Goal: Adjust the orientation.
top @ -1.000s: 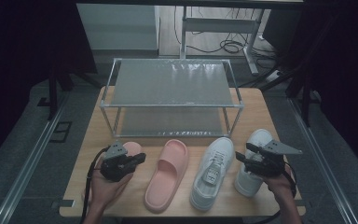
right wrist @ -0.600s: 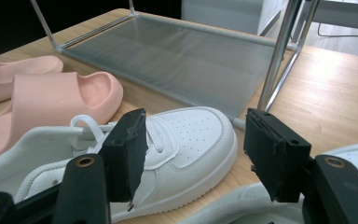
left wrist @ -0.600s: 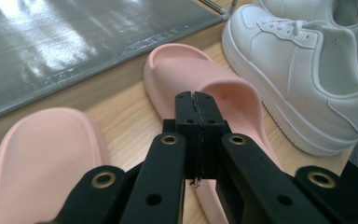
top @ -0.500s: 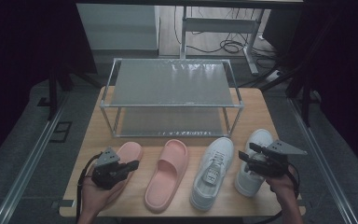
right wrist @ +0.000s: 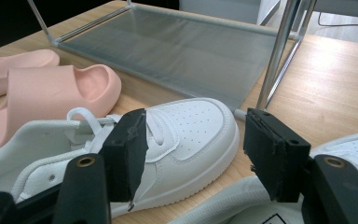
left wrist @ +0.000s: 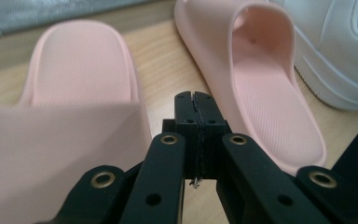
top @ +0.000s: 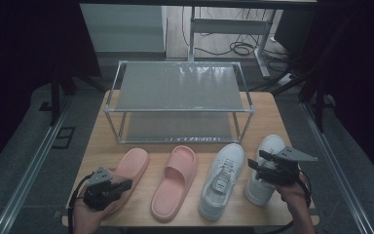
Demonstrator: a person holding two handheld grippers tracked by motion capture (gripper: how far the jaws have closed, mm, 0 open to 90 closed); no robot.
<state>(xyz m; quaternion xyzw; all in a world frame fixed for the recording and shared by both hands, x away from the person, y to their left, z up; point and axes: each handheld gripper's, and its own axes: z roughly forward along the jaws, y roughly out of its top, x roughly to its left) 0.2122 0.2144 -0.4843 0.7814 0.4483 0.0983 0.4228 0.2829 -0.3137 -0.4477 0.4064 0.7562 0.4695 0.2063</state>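
Four items of footwear are laid side by side on the worktop, toes toward a two-tier rack, presumably so that each can be lifted and shelved in turn. The left hand-held gripper is held low at the heel of the left slipper; its jaws are seen pressed fully together in the left gripper view, with nothing between them, in the strip of worktop between that slipper and the right slipper. A grasp would therefore call for the jaws to be opened first. The right hand-held gripper is poised over the right sneaker, its pads spread wide and empty, with the left sneaker seen beyond them; this suggests readiness to close on a shoe. Both rack shelves are seen bare, so shelving is judged not yet begun.
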